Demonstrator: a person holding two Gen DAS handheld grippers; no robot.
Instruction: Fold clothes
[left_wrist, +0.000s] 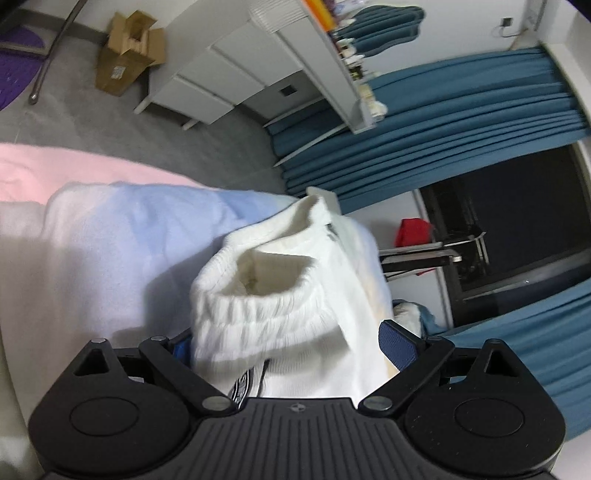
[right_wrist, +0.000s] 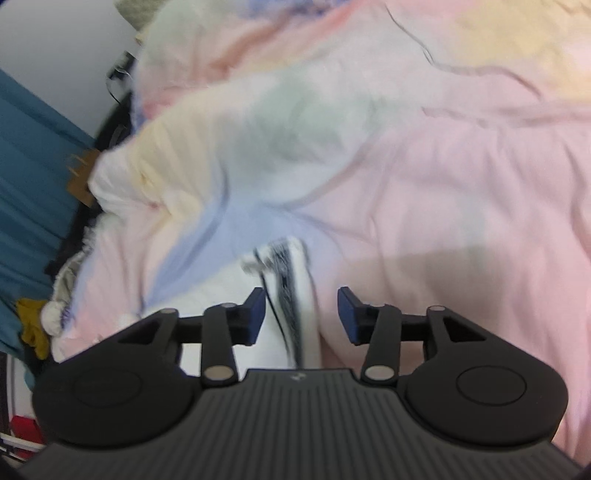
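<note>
- The left gripper (left_wrist: 291, 347), black with blue rubber pads, has its jaws spread wide, and the white knitted garment with a ribbed elastic waistband (left_wrist: 273, 295) fills the gap between them.
- Whether the pads actually press the cloth cannot be told: the left pad is mostly hidden behind the fabric, and the right pad (left_wrist: 397, 345) sits just beside the garment's smooth white side.
- The waistband bunches up in front of the left gripper, its opening facing the camera, with a dark printed strip (left_wrist: 245, 384) showing low against the gripper body.
- The garment rests on the pastel bedspread of pink, blue and white soft fabric (left_wrist: 122, 236), near the edge that faces the teal pleated curtains (left_wrist: 461, 122).
- Beyond that edge stand a white chest of drawers (left_wrist: 221, 81) and an open brown cardboard box (left_wrist: 125, 55) on the grey floor.
- The right gripper (right_wrist: 301, 314) is of the same build, its jaws partly apart and gripping nothing.
- Between and just beyond its fingers lies a white fold of the garment with dark striped trim (right_wrist: 291, 295), blurred, on the pink part of the bedspread (right_wrist: 443, 206).
</note>
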